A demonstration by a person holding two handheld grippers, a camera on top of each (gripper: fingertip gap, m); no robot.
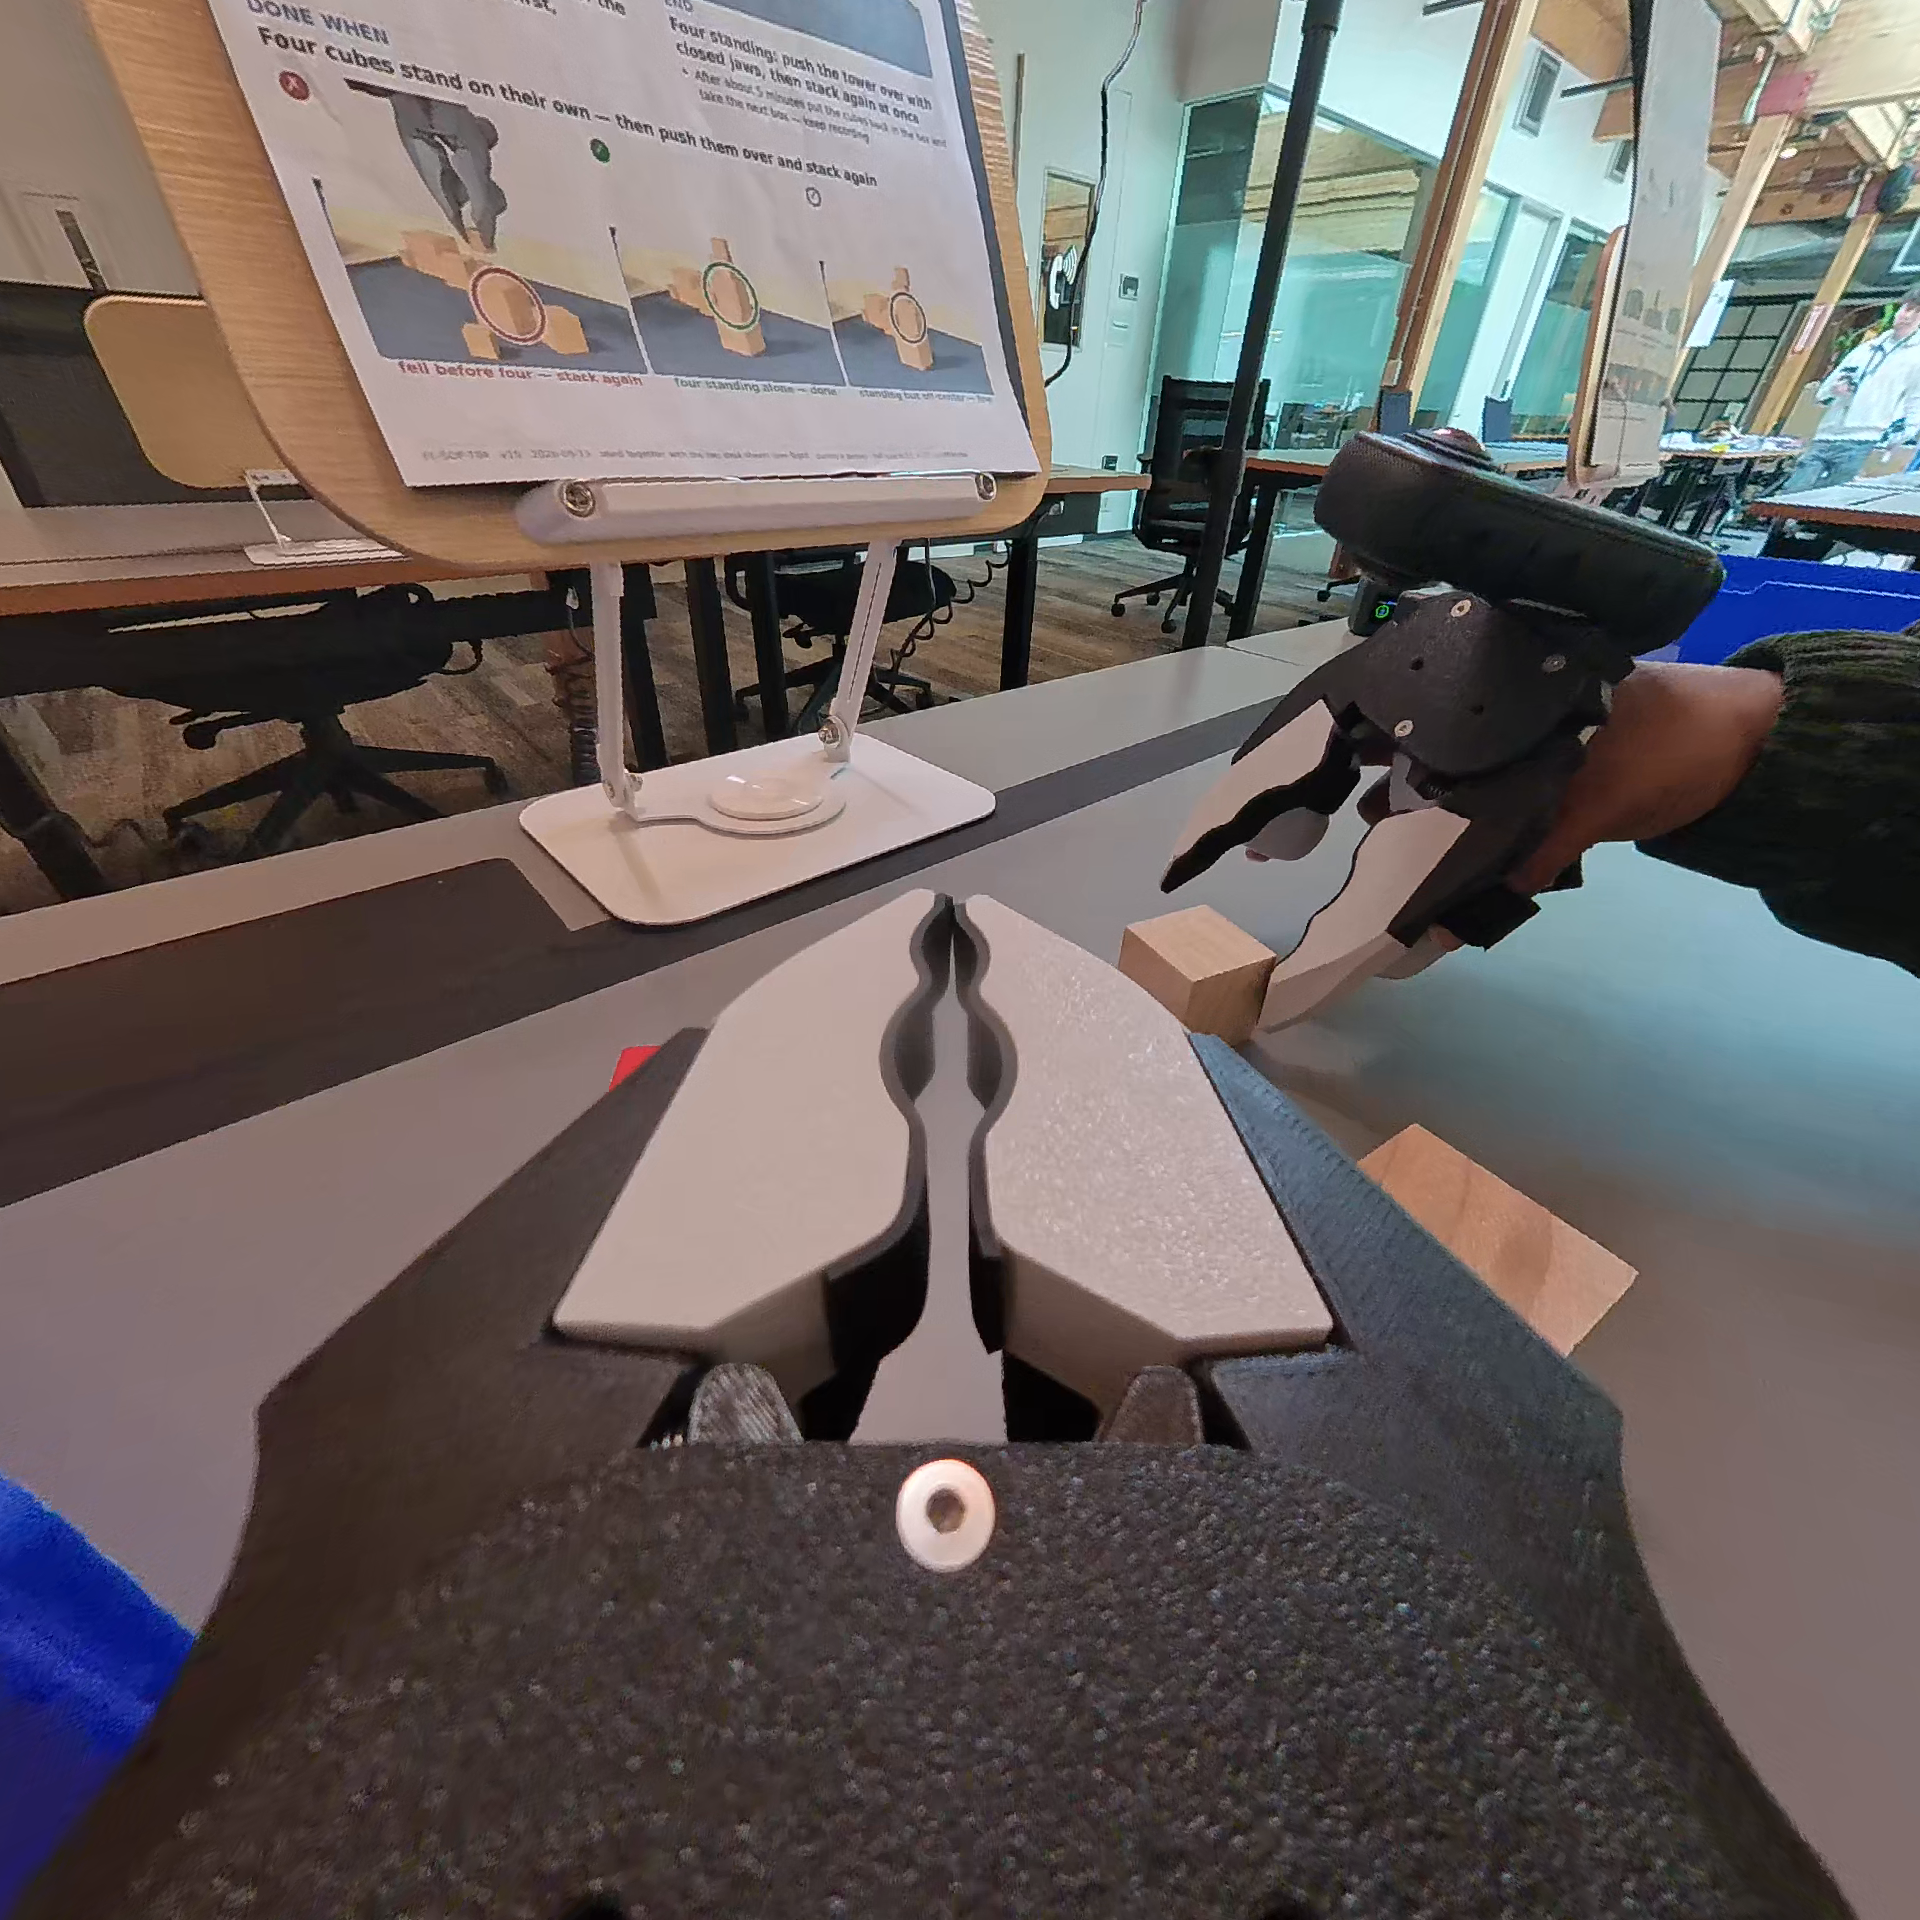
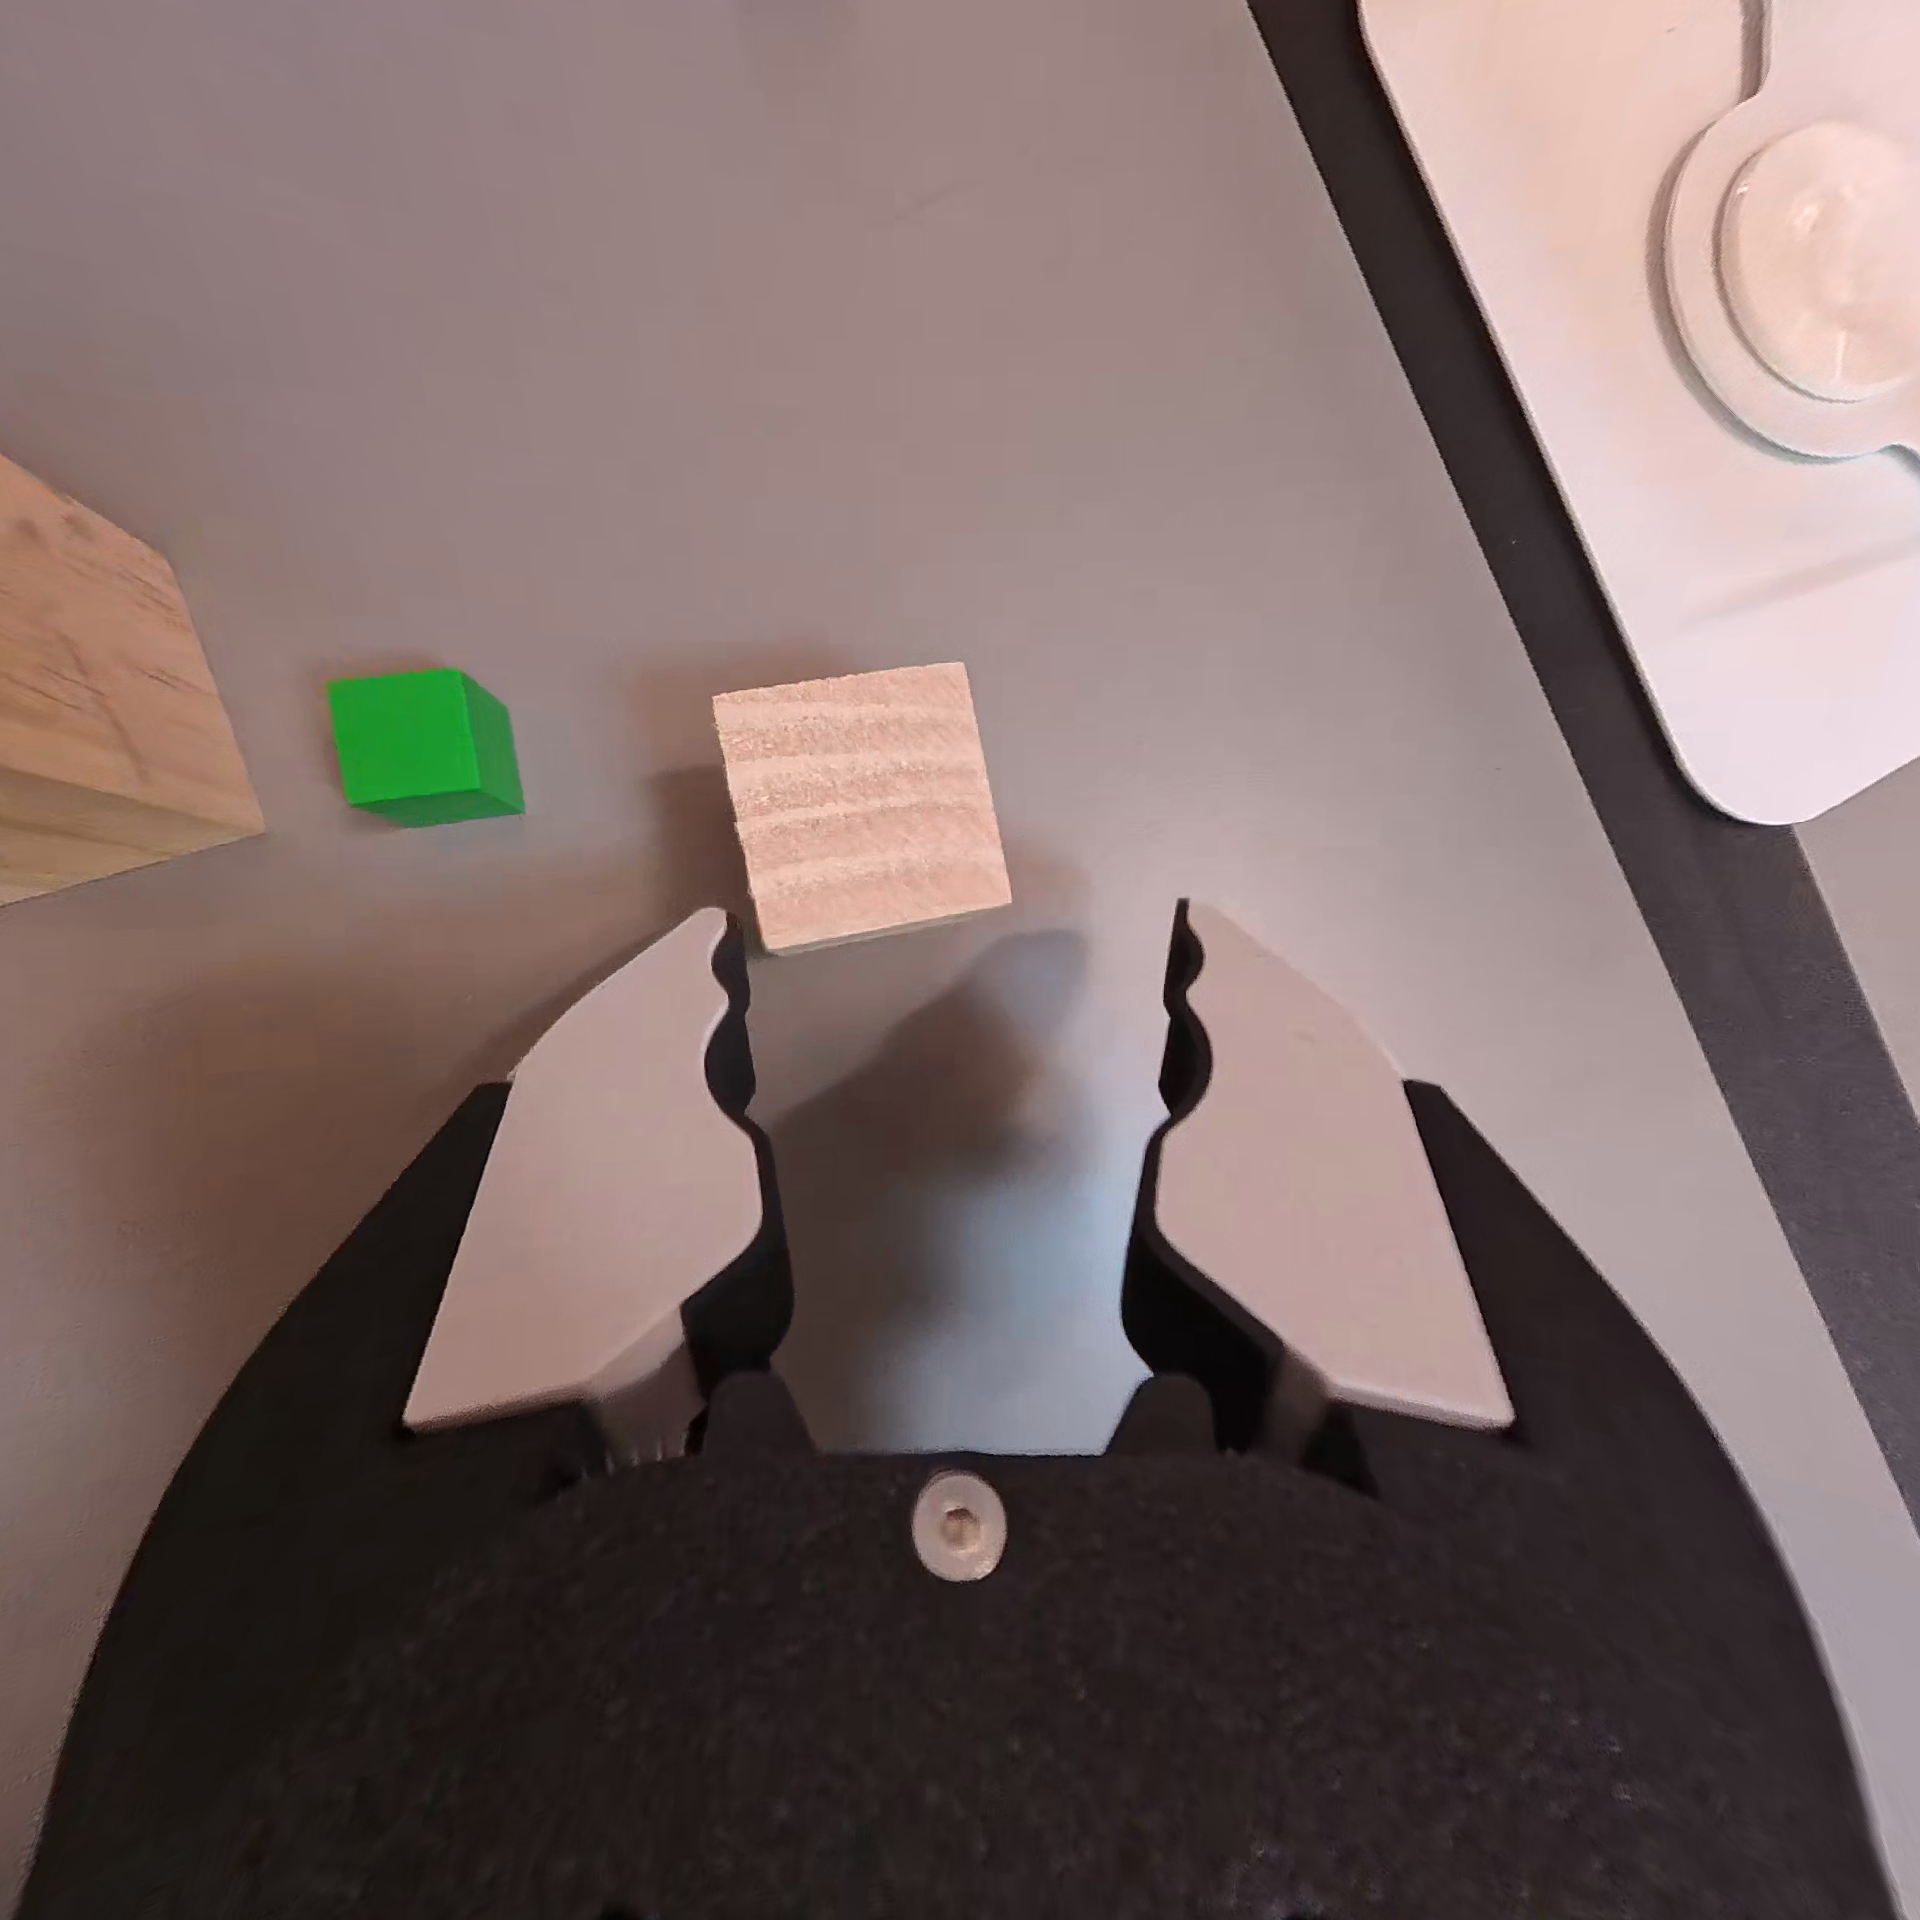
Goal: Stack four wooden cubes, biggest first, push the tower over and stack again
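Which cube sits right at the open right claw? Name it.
The small wooden cube, just ahead of the right claw. The green cube and big wooden block lie farther left.

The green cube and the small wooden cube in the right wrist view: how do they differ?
The green cube has a smooth, even colour; the small wooden cube is pale with visible grain. The green cube looks smaller than the wooden one. The wooden cube lies just ahead of the open right gripper; the green cube lies farther to the side. Both rest on the grey table.
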